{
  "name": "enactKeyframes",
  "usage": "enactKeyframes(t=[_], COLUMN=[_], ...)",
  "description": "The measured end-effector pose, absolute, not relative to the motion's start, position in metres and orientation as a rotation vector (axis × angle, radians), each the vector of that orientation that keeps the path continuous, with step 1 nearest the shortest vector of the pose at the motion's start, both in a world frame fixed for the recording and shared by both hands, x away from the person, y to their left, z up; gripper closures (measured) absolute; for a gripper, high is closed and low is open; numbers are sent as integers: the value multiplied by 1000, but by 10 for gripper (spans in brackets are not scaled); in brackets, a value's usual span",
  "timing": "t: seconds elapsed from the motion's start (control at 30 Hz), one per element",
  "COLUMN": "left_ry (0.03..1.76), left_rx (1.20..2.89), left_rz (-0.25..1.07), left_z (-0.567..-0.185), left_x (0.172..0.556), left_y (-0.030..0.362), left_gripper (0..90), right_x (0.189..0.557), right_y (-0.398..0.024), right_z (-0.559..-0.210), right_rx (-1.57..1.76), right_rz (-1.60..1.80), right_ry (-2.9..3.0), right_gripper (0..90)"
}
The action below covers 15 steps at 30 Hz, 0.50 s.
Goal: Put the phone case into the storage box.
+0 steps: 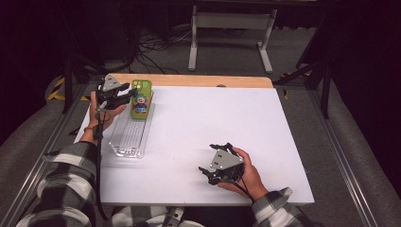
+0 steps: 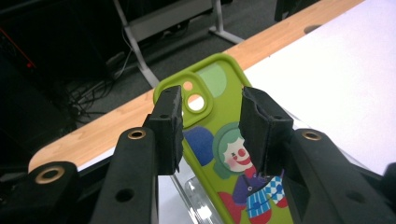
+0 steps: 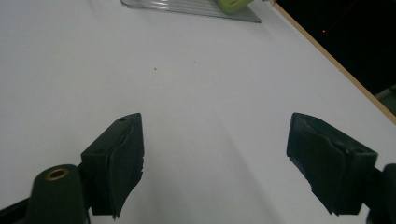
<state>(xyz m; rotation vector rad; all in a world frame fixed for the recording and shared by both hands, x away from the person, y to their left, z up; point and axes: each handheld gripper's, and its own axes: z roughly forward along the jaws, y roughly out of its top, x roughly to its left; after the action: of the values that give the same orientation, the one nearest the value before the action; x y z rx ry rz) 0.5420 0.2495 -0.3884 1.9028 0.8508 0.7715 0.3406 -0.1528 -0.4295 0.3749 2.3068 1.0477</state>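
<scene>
Green phone case (image 1: 141, 99) propped on clear tray (image 1: 128, 138), far-left of table. Left gripper (image 2: 210, 128) spread astride it, pads clear. Right gripper (image 3: 215, 161) wide, empty. Light, slick, bendy — pinch long edges mid-body.

No legible text, brand, number or sign found; the phone case (image 2: 233, 154) between the jaws bears only a clown picture.
</scene>
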Motion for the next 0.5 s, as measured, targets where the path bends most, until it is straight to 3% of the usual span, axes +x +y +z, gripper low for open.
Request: enactKeyframes(t=[0.5], left_ry=[781], left_rx=[1835], left_rz=[789], left_z=[-378], left_x=[509], left_y=[253], left_gripper=[561], right_x=[342], right_y=[-160], right_z=[-422], right_rx=[435], right_rz=[1133], right_ry=[2226], right_gripper=[150])
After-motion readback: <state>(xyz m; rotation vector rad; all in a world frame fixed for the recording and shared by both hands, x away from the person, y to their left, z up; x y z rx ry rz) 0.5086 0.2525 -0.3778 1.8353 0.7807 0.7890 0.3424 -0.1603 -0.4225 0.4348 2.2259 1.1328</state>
